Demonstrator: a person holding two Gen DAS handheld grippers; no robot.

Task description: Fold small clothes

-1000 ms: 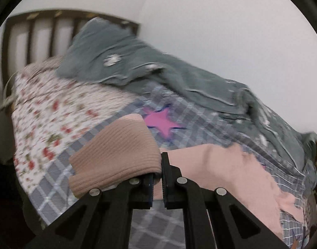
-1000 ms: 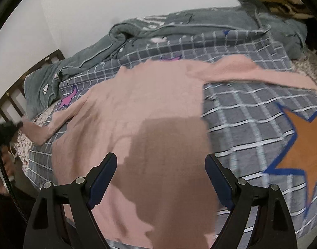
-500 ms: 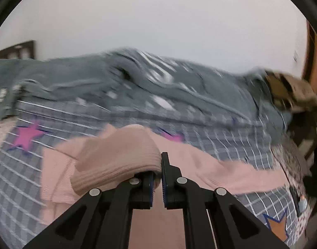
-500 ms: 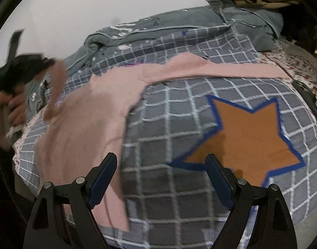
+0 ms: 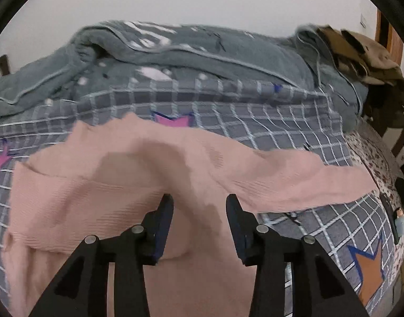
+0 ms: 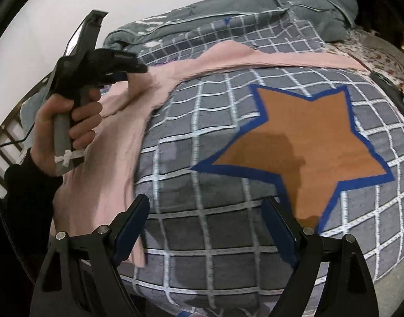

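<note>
A pink knit sweater lies spread on a grey checked blanket; one long sleeve stretches to the right. The other sleeve lies folded across the body. My left gripper hovers just above the sweater. Its jaws are opening, and no cloth is pinched between the pads. In the right wrist view a hand holds that left gripper at the sweater. My right gripper stands wide open and holds nothing, above the blanket beside the orange star.
Grey fleece bedding is heaped along the wall at the back. A brown clothes pile sits at the back right. A floral sheet and a small object lie at the right edge. A wooden headboard is on the left.
My left gripper swung right with the sleeve cuff pinched, laid it over the sweater's body, then parted its jaws. My right gripper shifted off the sweater toward the orange star.
</note>
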